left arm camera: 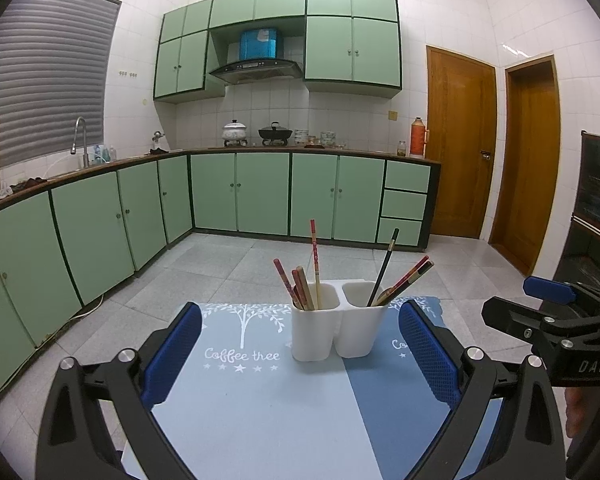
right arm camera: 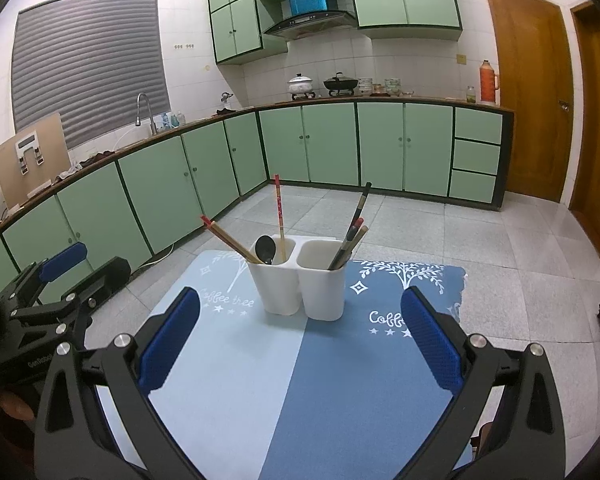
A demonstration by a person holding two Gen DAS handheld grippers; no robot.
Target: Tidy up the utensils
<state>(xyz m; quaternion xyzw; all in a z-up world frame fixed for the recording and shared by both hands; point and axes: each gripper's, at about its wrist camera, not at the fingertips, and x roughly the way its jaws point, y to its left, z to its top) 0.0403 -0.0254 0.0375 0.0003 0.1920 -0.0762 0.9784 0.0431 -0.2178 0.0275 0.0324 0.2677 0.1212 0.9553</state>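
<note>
Nearest, at the bottom of the left wrist view, the left gripper (left arm camera: 300, 352) has its jaws spread wide with nothing between them, over the two-tone blue mat (left arm camera: 260, 400) on the tabletop. Likewise the right gripper (right arm camera: 300, 340) fills the bottom of the right wrist view, its jaws also spread and empty. Just beyond, at the centre of each frame, stands the white two-compartment holder (left arm camera: 336, 328) on the mat. Its left compartment holds red and wooden chopsticks (left arm camera: 300, 288) and, seen from the right wrist, a black spoon (right arm camera: 265, 249); its right compartment holds a dark chopstick (left arm camera: 384, 266) leaning with others. Farther off, green cabinets (left arm camera: 260, 192) line the middle of the frame, with wooden doors (left arm camera: 460, 140) at the right.
</note>
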